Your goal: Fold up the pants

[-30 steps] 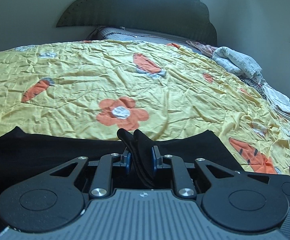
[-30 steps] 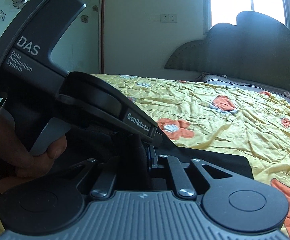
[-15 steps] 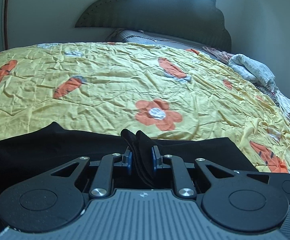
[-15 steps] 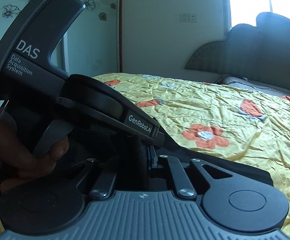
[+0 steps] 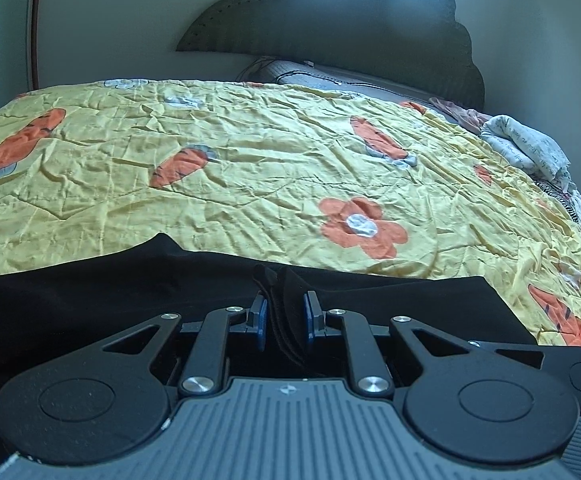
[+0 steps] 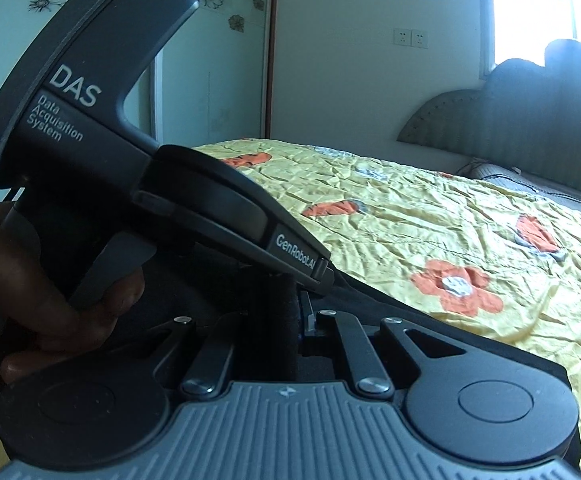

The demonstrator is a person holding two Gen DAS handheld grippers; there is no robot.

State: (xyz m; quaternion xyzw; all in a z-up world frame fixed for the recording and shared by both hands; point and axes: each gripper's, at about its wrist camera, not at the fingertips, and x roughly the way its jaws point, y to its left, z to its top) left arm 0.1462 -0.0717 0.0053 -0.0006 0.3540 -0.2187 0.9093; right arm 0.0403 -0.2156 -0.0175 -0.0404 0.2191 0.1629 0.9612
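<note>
Black pants [image 5: 90, 292] lie across the near part of a yellow bedspread [image 5: 250, 152]. My left gripper [image 5: 283, 312] is shut on a bunched fold of the pants, which sticks up between its blue pads. My right gripper [image 6: 286, 312] is close beside it on the right, and a fold of the same black pants [image 6: 430, 320] fills the gap between its fingers. The left gripper's body and the hand that holds it [image 6: 50, 280] fill the left of the right wrist view and hide much of the cloth.
The bedspread has orange flowers and carrots. A dark headboard [image 5: 370, 24] stands at the far end with a grey pillow [image 5: 310, 74] below it. A pile of light clothes [image 5: 526, 148] lies at the far right edge. A wardrobe [image 6: 210, 60] stands left of the bed.
Both grippers have swung to the left with the pants held. The flower on the bedspread has shifted right in both views and more of the left wall and wardrobe shows.
</note>
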